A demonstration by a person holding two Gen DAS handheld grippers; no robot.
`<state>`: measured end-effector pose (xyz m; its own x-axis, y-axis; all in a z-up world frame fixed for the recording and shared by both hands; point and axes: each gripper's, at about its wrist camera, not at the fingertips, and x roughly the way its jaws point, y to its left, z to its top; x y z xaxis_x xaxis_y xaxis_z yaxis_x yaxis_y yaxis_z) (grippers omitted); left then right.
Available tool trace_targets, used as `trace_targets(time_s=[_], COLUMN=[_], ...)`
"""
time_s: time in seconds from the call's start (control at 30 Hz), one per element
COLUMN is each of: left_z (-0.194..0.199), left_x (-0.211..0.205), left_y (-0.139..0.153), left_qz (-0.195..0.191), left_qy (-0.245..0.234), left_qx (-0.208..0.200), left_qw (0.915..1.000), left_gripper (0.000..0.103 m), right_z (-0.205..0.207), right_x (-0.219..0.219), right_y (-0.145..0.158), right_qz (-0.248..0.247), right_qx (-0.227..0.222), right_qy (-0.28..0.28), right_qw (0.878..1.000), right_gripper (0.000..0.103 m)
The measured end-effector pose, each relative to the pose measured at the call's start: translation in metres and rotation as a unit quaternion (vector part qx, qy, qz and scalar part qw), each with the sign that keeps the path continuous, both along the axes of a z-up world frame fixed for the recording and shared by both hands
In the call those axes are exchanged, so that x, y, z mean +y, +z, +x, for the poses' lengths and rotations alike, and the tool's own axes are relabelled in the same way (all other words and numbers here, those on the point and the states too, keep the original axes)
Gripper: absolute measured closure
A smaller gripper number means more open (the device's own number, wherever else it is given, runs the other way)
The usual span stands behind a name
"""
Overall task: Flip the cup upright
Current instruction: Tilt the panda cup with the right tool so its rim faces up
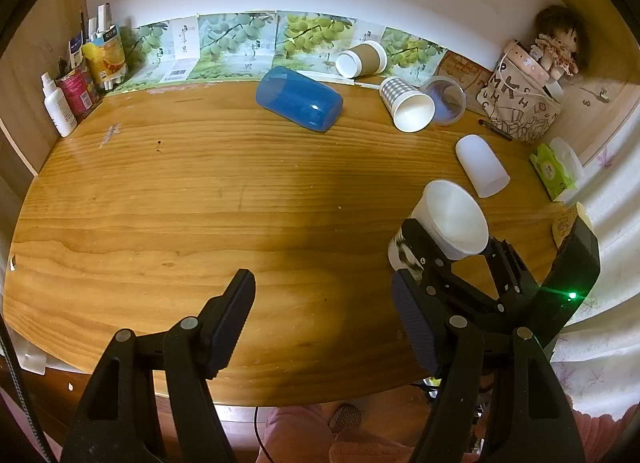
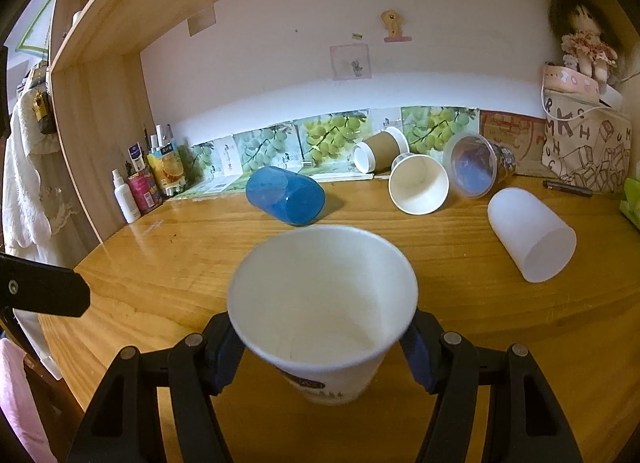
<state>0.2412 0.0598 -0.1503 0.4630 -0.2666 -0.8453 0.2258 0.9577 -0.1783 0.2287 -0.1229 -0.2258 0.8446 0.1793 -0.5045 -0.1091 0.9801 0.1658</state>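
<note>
My right gripper (image 2: 324, 339) is shut on a white paper cup (image 2: 324, 303), held tilted with its mouth up and toward the camera, above the wooden desk (image 2: 500, 323). The same cup (image 1: 452, 219) and the right gripper (image 1: 456, 247) show at the right of the left wrist view. My left gripper (image 1: 324, 311) is open and empty over the desk's front edge. Lying on their sides are a blue cup (image 2: 286, 195), a frosted white cup (image 2: 528, 233), a checked paper cup (image 2: 418, 183), a brown paper cup (image 2: 380, 151) and a clear plastic cup (image 2: 474, 165).
Bottles and tubes (image 1: 80, 79) stand at the back left by the wooden side wall. A printed tote bag (image 1: 520, 103) with a doll (image 1: 560, 43) sits at the back right, a pen (image 1: 496, 129) in front of it and a green tissue pack (image 1: 554, 171) nearby.
</note>
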Motion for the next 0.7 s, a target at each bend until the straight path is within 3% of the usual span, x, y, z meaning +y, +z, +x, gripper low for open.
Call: trace_targets(time_s=[0.7], left_z=[-0.009], left_x=[0.005], left_y=[0.002], left_qz=[-0.001], left_qy=[0.012], left_qx=[-0.002], left_qw=[0.9999], left_gripper=[0.029], right_z=[-0.003], right_x=[0.003], right_y=[-0.017], right_qz=[-0.010], right_qx=[0.071], right_qy=[0.005], right_qw=[0.997], right_gripper=[0.022])
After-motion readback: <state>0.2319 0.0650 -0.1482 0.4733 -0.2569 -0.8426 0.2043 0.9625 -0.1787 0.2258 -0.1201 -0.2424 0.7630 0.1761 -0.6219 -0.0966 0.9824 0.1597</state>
